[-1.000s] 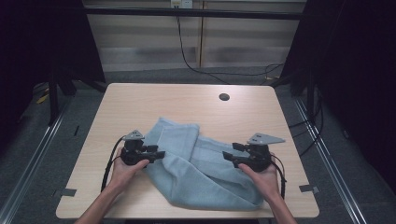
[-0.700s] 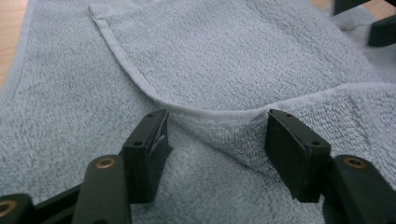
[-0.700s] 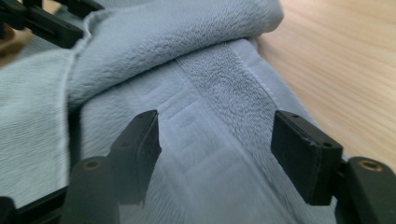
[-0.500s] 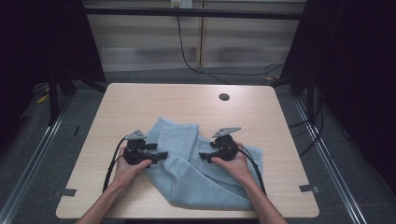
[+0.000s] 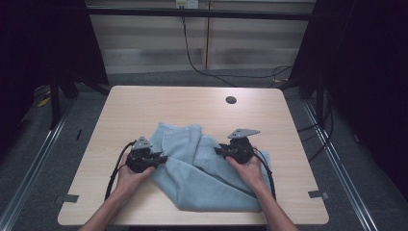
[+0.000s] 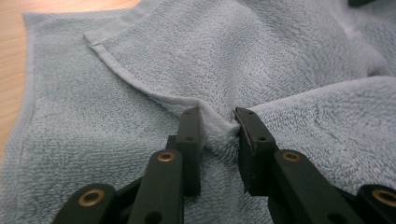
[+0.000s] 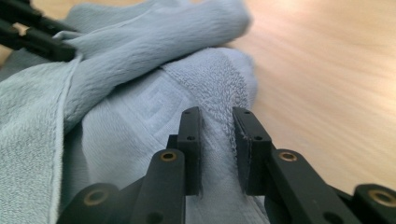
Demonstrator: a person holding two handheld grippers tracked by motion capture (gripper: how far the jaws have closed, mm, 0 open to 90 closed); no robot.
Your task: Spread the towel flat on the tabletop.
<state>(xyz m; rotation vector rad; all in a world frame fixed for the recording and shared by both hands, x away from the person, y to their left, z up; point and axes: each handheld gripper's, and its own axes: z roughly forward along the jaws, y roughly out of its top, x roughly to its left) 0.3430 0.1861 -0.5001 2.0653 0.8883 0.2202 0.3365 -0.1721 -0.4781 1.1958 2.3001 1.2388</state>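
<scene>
A light blue towel [image 5: 202, 173] lies crumpled on the near half of the wooden table [image 5: 192, 106]. My left gripper [image 5: 163, 157] sits at the towel's left edge, pointing right. Its jaws have just been closing and pinch a raised fold of the towel [image 6: 233, 56] between the pads of the left gripper [image 6: 217, 126]. My right gripper [image 5: 217, 150] rests on the towel's middle right, pointing left. Its jaws have just been closing too; the right gripper [image 7: 217, 123] squeezes a terry ridge of the towel [image 7: 140, 42]. The left gripper's black jaws [image 7: 32, 35] show beyond that ridge.
A dark round hole [image 5: 231, 100] sits in the tabletop toward the far edge. Bare wood lies beyond the towel and to the right. Black cables trail from both grippers toward the near edge. Dark frames and floor rails flank the table.
The right gripper has moved left from the towel's right side toward its middle. The left gripper has stayed in place. Both pairs of jaws now stand narrower on towel folds.
</scene>
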